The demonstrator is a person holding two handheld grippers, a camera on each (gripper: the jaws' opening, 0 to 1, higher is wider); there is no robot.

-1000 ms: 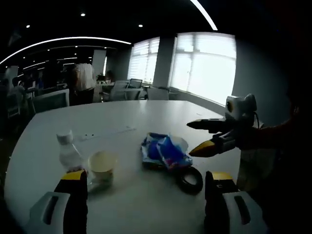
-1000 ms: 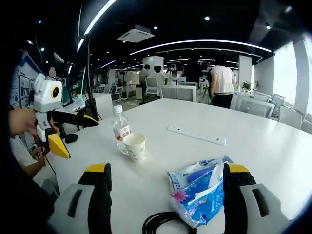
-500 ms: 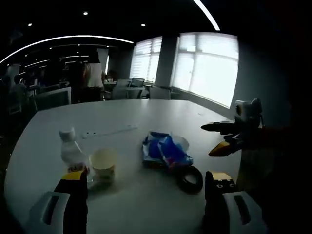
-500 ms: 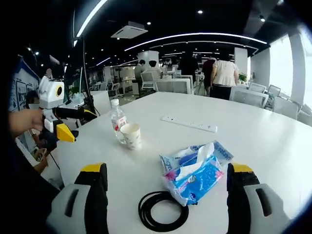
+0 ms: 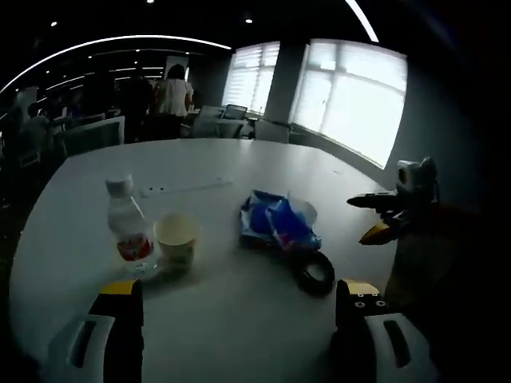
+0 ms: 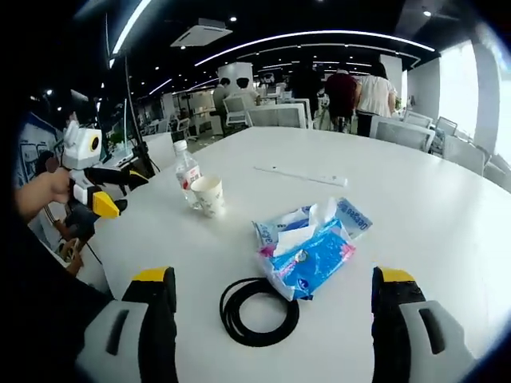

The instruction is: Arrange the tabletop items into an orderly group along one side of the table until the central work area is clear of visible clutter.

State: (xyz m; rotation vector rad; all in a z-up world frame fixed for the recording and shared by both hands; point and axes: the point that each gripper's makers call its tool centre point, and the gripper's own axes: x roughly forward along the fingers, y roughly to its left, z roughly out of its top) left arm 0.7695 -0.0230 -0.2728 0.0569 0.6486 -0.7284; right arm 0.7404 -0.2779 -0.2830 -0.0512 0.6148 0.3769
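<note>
On the round white table (image 5: 239, 163) stand a clear water bottle (image 5: 128, 231) with a red label and a paper cup (image 5: 177, 241) side by side. To their right lie blue tissue packs (image 5: 279, 223) and a black cable coil (image 5: 313, 271). My left gripper (image 5: 239, 291) hovers open and empty short of them. The right gripper (image 5: 369, 217) hangs open off the table's right edge. From the right gripper view, the coil (image 6: 257, 311) and tissue packs (image 6: 311, 247) lie just ahead of my open right gripper (image 6: 274, 275). The bottle (image 6: 187, 171), cup (image 6: 209, 195) and left gripper (image 6: 124, 194) are further left.
A white power strip (image 5: 188, 188) (image 6: 299, 175) lies flat beyond the items. The table's far half (image 6: 415, 199) is bare. Chairs (image 6: 275, 116) and standing people (image 6: 363, 84) are past the far edge. Bright windows (image 5: 359, 96) line one wall.
Both views have pulled back and risen, so the items look smaller and farther. The things on the table have not moved. People in the background have walked. Both grippers stay open.
</note>
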